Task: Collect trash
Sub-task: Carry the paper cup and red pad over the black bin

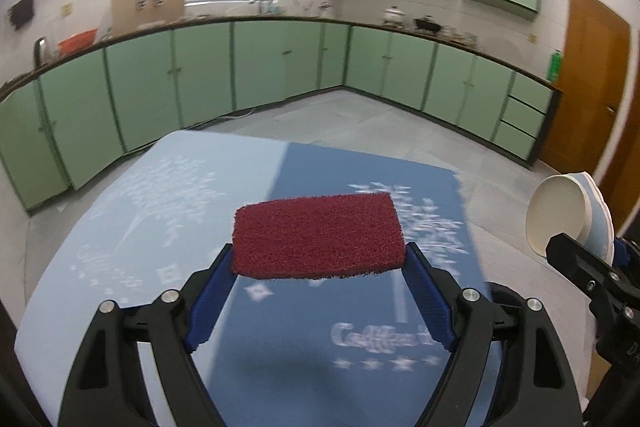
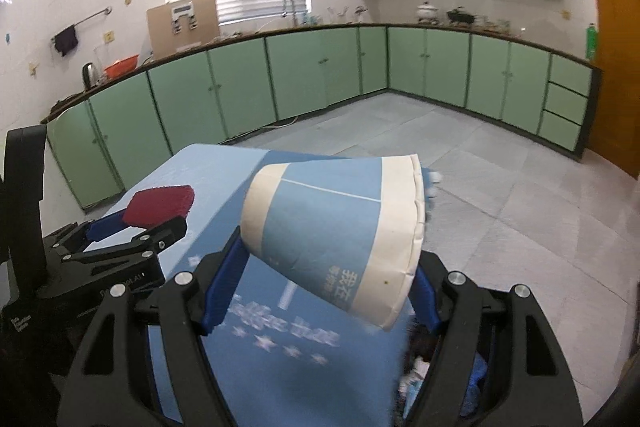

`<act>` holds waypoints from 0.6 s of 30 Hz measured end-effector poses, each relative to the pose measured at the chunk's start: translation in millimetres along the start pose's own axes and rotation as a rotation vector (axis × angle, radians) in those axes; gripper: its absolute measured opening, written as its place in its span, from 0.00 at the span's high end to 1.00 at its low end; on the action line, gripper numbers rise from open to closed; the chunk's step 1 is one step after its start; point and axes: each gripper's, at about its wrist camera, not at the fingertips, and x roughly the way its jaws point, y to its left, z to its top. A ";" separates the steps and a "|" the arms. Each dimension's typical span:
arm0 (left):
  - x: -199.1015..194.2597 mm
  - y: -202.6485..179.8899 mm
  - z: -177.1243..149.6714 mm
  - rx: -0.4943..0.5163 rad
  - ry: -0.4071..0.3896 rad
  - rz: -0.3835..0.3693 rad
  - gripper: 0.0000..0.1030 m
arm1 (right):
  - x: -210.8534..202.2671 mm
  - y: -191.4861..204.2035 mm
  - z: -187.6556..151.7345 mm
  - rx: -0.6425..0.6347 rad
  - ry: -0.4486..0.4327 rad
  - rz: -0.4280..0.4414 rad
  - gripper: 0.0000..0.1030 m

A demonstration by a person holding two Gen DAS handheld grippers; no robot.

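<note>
My left gripper (image 1: 319, 251) is shut on a dark red scouring pad (image 1: 318, 235), held flat between its blue pads above the blue tablecloth (image 1: 160, 211). The right wrist view shows that pad (image 2: 158, 205) and the left gripper (image 2: 154, 219) at the left. My right gripper (image 2: 332, 261) is shut on a blue and white paper cup (image 2: 336, 235), held on its side with the rim to the right and lifted over the table. The cup (image 1: 560, 217) and the right gripper (image 1: 578, 255) appear at the right edge of the left wrist view.
The table carries a light and dark blue cloth (image 2: 280, 347) with white print. Beyond it lie a grey tiled floor (image 2: 440, 131), green base cabinets (image 1: 200, 79) along two walls and a brown door (image 1: 592, 67) at the right. A container holding scraps (image 2: 440, 375) sits below the right gripper.
</note>
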 end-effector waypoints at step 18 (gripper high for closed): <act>4.1 -160.9 -34.4 0.215 0.034 -0.287 0.21 | -58.4 -142.3 -73.9 0.125 0.031 -0.256 0.32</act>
